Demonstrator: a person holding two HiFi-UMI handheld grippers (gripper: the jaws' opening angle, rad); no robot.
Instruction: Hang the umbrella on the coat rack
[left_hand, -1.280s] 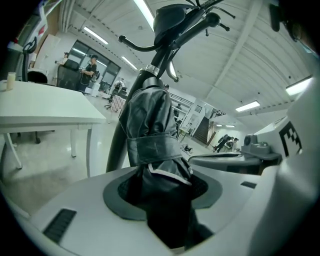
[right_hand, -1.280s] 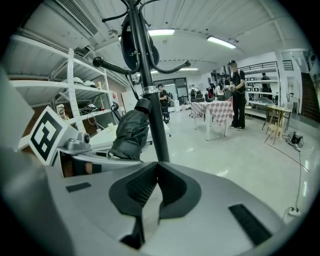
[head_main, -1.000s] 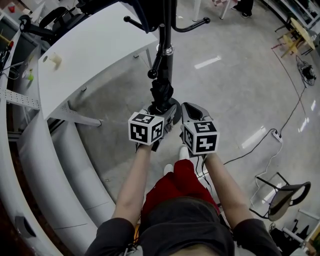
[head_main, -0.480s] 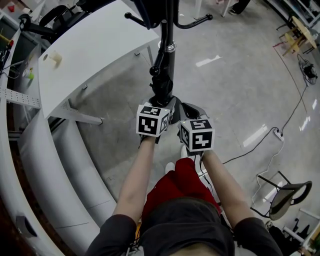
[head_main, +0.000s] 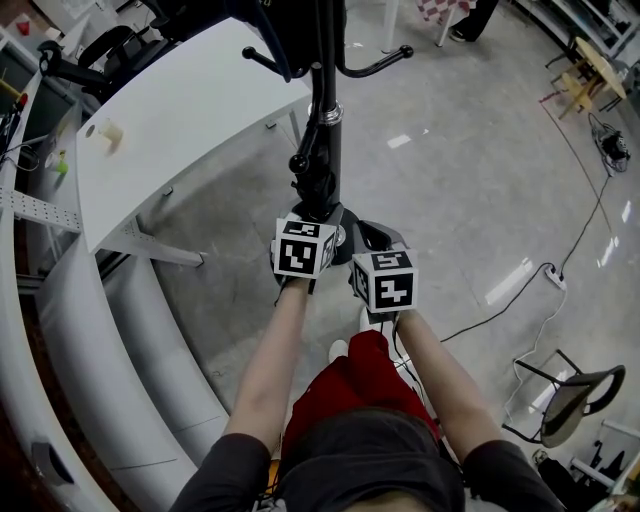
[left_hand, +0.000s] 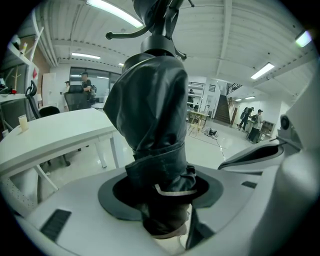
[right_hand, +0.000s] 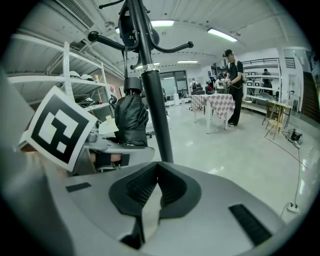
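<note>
A folded black umbrella (head_main: 318, 185) stands upright beside the black pole of the coat rack (head_main: 330, 105). My left gripper (head_main: 322, 212) is shut on its lower end. In the left gripper view the umbrella (left_hand: 150, 115) fills the middle, its wrapped fabric clamped between the jaws of the left gripper (left_hand: 165, 210). The rack's curved hooks (head_main: 378, 62) spread out above. My right gripper (head_main: 370, 238) sits just right of the left one, shut with nothing in it. The right gripper view shows its closed jaws low at the right gripper (right_hand: 155, 185), the pole (right_hand: 154, 105) ahead and the umbrella (right_hand: 131, 120) to the left.
A white table (head_main: 190, 95) with a small cup (head_main: 108, 128) stands left of the rack, white shelving beyond it. A cable and power strip (head_main: 555, 275) lie on the floor at right, near a chair (head_main: 565, 395). People stand by a checkered table (right_hand: 214, 104) far off.
My left gripper has carried the umbrella closer to the rack's pole. The right gripper has drawn in beside it, so the two marker cubes now sit nearer each other.
</note>
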